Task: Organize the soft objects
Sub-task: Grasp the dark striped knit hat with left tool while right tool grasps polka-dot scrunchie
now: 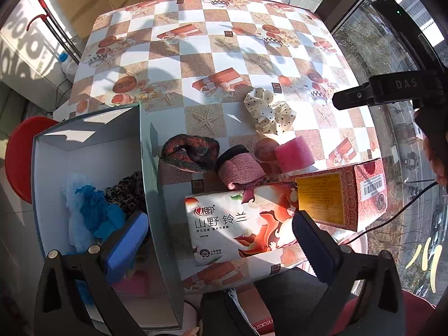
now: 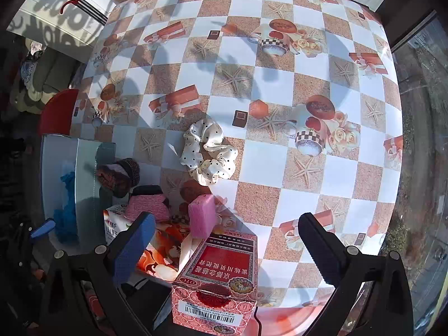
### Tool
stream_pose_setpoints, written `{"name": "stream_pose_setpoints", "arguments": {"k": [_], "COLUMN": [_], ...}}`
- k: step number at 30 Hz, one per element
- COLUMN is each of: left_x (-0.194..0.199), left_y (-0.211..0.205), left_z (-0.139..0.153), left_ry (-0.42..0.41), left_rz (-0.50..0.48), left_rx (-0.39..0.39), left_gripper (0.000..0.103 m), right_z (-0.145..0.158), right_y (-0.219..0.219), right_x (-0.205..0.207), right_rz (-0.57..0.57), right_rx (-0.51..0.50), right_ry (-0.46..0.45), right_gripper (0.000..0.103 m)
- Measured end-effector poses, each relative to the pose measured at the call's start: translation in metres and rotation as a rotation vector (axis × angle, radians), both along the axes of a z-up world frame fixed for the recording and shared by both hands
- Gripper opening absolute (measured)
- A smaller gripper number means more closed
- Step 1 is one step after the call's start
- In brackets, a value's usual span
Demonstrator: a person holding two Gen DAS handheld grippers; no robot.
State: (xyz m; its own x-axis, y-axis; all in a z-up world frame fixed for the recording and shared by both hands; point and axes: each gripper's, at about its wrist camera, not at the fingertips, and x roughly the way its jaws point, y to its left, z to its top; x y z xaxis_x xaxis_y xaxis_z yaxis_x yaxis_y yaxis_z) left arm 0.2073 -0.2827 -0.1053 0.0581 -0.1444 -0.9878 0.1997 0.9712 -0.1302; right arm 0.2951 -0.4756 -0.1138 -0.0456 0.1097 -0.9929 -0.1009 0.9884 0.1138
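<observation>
A cream polka-dot scrunchie (image 1: 269, 111) (image 2: 208, 152) lies on the checkered table. Nearer lie a dark red knitted roll (image 1: 191, 151) (image 2: 119, 175), a pink rolled cloth with a black end (image 1: 240, 166) (image 2: 147, 201) and a pink sponge (image 1: 294, 152) (image 2: 202, 215). The white box (image 1: 84, 151) at the left holds blue fluffy cloth (image 1: 89, 212) and a leopard-print piece (image 1: 127, 191). My left gripper (image 1: 218, 232) is open and empty over the box edge and the tissue pack (image 1: 238, 224). My right gripper (image 2: 226, 240) is open and empty above the red carton (image 2: 218, 277).
The tissue pack (image 2: 156, 249) and red carton (image 1: 344, 193) sit at the table's near edge. A red stool (image 1: 21, 159) stands left of the box. A window runs along the right. The right gripper's body (image 1: 392, 89) shows at the right of the left wrist view.
</observation>
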Motion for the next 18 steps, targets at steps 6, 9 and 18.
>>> {"name": "stream_pose_setpoints", "arguments": {"k": [6,9,18], "left_x": [0.032,0.048,0.076], "left_y": [-0.017,-0.019,-0.033], "left_z": [-0.041,-0.057,-0.099], "left_ry": [0.145,0.202,0.342], "left_rz": [0.054,0.088,0.099], "left_rx": [0.007,0.017,0.094], "left_gripper": [0.103,0.103,0.103], "right_z": [-0.05,-0.073,-0.132], "right_y": [0.01,0.02,0.049], "right_x": [0.027,0.039,0.064], "right_rz": [0.144,0.212,0.325], "right_rx": [-0.011,-0.017,-0.036], "right_ry": [0.11,0.162,0.232], "right_gripper": [0.103,0.103,0.103]}}
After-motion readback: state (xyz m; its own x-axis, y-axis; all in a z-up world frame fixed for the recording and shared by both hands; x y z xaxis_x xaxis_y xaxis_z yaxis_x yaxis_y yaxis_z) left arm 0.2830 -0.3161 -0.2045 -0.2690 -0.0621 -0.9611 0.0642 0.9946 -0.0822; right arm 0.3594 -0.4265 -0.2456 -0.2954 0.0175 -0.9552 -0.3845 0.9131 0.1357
